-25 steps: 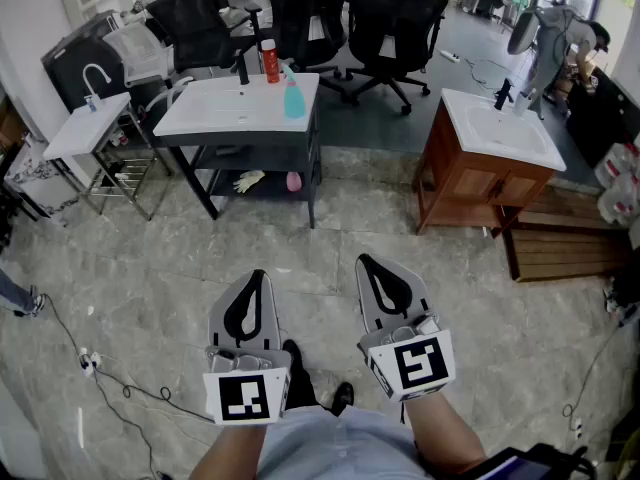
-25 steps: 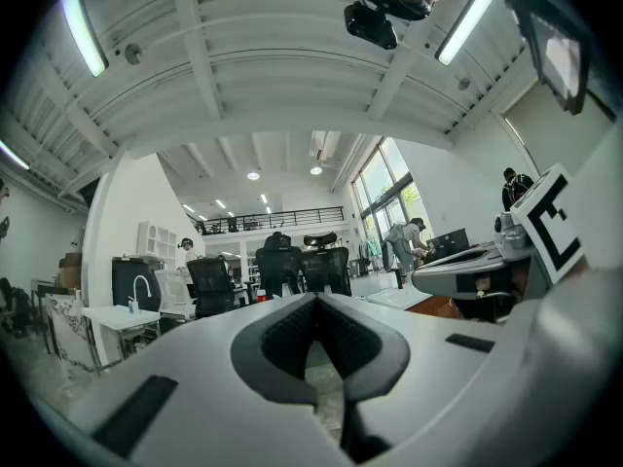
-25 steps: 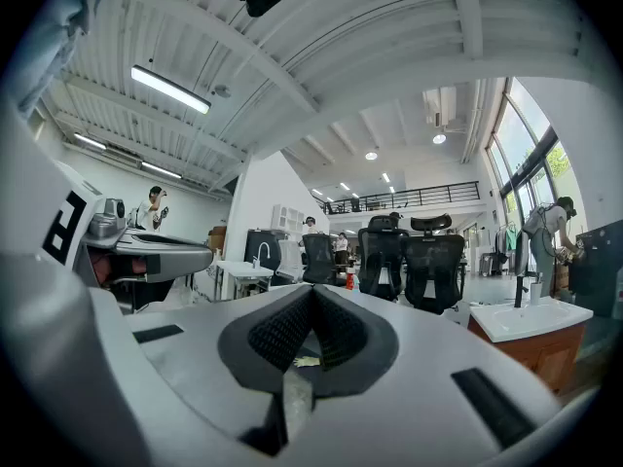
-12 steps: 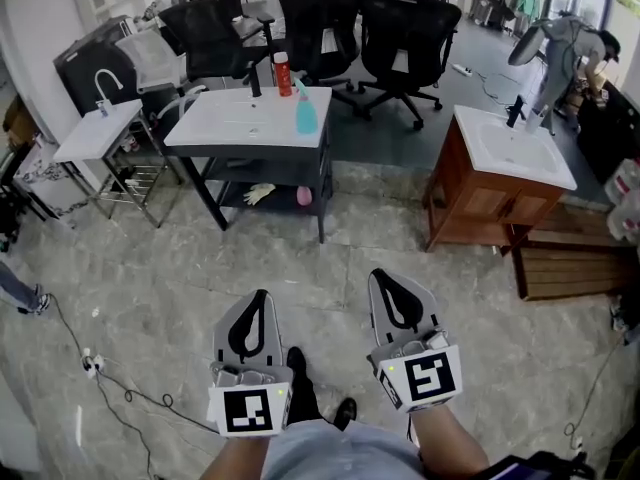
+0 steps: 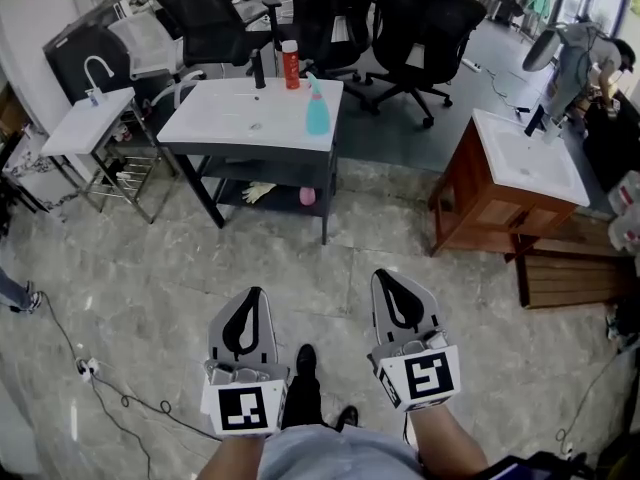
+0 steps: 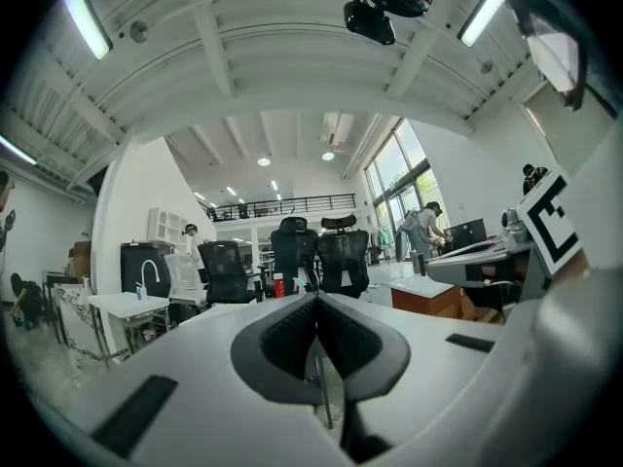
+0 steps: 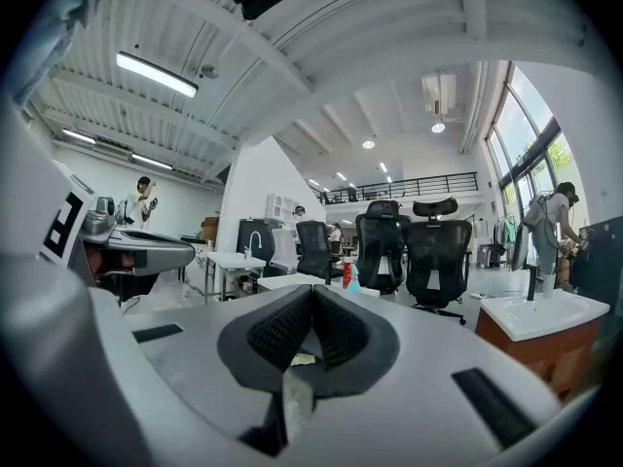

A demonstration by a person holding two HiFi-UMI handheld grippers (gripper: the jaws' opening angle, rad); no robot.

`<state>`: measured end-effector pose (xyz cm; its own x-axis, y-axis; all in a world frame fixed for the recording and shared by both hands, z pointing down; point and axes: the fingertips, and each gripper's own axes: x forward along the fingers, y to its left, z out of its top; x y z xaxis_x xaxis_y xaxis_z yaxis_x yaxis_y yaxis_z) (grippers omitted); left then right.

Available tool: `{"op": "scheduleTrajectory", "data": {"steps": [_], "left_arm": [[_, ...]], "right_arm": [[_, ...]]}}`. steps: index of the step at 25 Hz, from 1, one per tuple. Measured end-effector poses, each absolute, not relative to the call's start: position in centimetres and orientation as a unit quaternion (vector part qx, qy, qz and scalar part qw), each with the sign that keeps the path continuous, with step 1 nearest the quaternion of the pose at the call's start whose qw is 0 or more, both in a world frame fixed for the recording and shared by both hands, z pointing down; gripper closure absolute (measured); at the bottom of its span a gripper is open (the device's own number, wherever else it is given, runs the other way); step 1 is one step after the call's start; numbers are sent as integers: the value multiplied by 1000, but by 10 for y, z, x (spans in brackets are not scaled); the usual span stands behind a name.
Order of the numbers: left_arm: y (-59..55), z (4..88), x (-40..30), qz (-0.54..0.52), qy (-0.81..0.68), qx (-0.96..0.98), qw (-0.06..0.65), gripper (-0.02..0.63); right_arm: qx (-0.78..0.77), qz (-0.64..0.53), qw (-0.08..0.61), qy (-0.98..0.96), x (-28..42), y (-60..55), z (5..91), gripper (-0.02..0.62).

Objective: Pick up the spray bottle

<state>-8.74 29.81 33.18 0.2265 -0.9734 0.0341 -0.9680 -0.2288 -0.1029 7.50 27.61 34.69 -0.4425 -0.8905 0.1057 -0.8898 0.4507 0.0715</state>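
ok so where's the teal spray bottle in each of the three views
Head view: spray bottle upper centre, at the right end of the white sink top.
Left gripper view: spray bottle small, at centre, just above the jaw tips.
Right gripper view: spray bottle slightly right of centre, above the jaws.
Shared landmark: the red bottle, just left of it everywhere.

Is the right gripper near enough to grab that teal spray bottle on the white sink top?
Probably not yet: the right gripper sits far short of the teal spray bottle, with grey marble floor between. Nothing blocks the way.
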Motion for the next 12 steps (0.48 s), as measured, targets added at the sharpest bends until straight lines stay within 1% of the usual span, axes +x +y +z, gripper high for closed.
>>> {"op": "scheduleTrajectory", "data": {"steps": [12], "left_arm": [[142, 307, -152, -42, 598, -798, 59, 588]], "right_arm": [[549, -19, 59, -833, 19, 131, 323, 580]]}}
